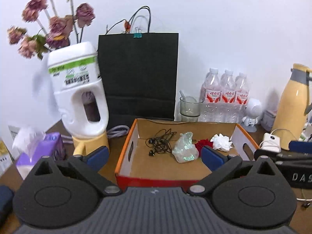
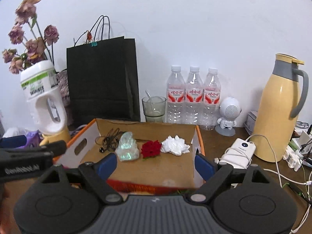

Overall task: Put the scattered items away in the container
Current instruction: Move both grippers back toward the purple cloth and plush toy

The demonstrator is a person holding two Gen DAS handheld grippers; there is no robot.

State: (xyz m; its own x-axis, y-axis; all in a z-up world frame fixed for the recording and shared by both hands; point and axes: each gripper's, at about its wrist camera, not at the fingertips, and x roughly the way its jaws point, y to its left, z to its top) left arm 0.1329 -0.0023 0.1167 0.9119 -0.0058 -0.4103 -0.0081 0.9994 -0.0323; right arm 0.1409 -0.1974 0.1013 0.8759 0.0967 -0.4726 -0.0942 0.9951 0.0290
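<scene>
While we hover:
Box (image 1: 124, 152): holds earphones (image 1: 159, 143), red flower (image 2: 151, 148), tissue (image 2: 175, 145).
Left gripper (image 1: 154, 156): wide, empty.
Right gripper (image 2: 156, 164): wide, empty.

- The dried flowers (image 1: 46, 19) are smearing into blur in the left wrist view, their top running off the frame.
- The red flower (image 1: 202, 144) is hiding partly behind the left tool's blue pad.
- The yellow flask (image 1: 292, 107) is being cut by the right edge.
- The white jug's (image 2: 42, 95) label print is reading too small to make out.
</scene>
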